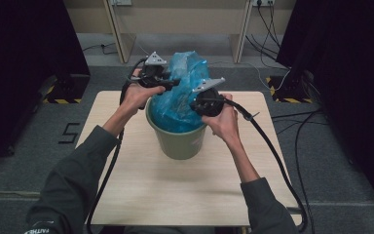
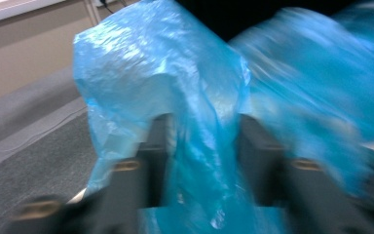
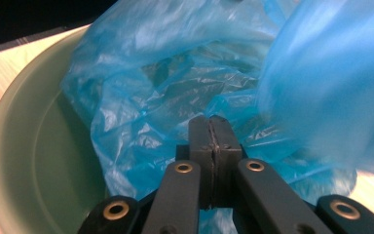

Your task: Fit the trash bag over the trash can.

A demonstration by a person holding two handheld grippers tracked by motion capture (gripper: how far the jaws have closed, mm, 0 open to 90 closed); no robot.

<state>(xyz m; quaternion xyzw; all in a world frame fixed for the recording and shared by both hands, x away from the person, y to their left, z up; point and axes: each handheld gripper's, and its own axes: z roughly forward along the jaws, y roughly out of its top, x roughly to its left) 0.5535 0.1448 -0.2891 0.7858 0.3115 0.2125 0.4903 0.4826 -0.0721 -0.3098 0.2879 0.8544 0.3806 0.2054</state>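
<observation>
A crumpled blue plastic bag [image 1: 175, 105] stands up out of a green bucket [image 1: 180, 144] in the middle of the table. My left gripper [image 1: 173, 83] is at the bag's upper left side. In the left gripper view its jaws stand apart, open, with a fold of the bag [image 2: 151, 63] hanging between them and over the left one. My right gripper [image 1: 195, 102] is at the bucket's right rim. In the right gripper view its jaws [image 3: 210, 129] are pressed together on the bag's film [image 3: 165, 73], just above the bucket's inside wall [image 3: 34, 146].
The bucket stands on a light wooden table [image 1: 175, 195] with bare surface all around it. Black cables [image 1: 272, 151] trail from both grippers across the table and off its edges. Grey floor, desk legs [image 1: 119, 34] and dark curtains lie beyond.
</observation>
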